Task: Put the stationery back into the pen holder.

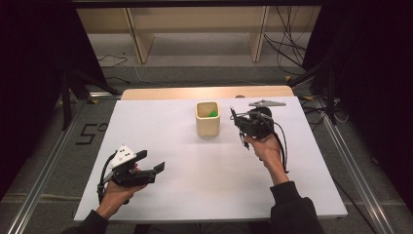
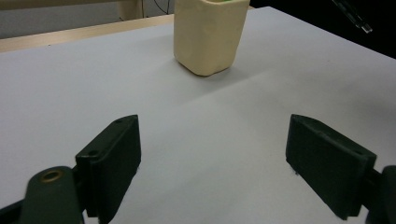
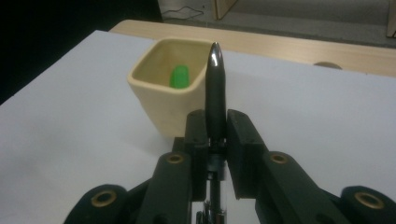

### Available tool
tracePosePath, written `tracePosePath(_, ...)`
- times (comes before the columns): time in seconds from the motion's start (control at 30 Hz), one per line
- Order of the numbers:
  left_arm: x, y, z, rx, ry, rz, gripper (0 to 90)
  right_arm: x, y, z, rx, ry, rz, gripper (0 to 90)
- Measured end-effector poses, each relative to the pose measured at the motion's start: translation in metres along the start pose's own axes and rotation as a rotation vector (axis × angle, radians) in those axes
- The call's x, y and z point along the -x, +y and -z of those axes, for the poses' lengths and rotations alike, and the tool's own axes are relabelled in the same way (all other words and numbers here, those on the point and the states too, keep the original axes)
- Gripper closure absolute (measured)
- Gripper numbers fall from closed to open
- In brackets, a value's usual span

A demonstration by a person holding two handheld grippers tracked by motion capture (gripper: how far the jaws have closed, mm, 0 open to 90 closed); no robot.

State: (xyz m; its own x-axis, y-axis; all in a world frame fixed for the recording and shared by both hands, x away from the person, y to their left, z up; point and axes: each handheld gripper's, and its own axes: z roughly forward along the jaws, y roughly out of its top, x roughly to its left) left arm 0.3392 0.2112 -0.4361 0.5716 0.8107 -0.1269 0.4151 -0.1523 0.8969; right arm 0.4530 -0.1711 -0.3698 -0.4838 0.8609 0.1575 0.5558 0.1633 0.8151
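Observation:
A cream square cup (image 1: 208, 118) (image 2: 210, 35) (image 3: 163, 93) stands on the white table top (image 1: 195, 180), toward the far middle. A small green thing (image 1: 213, 113) (image 3: 179, 76) lies inside it. My right gripper (image 1: 245, 125) (image 3: 215, 135) is lifted just right of the cup and shut on a black pen (image 3: 215, 88) (image 1: 239, 132), whose rounded tip points up beside the cup's rim. My left gripper (image 1: 154, 161) (image 2: 215, 158) rests low near the front left, open, with bare table between its jaws.
A wooden table edge (image 1: 204, 92) runs behind the white sheet. Beyond it are wooden shelf legs (image 1: 139, 39) and loose cables (image 1: 287, 44) on the floor. Metal rails (image 1: 358, 180) flank the table on both sides.

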Motion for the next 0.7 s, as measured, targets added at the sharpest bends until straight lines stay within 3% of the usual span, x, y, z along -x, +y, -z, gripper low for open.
tracePosePath(0.7,0.000,0.001,0.003,0.023,-0.019,0.013,17.6,-0.022,0.049,-0.030,0.060,0.036,0.030,79.9)
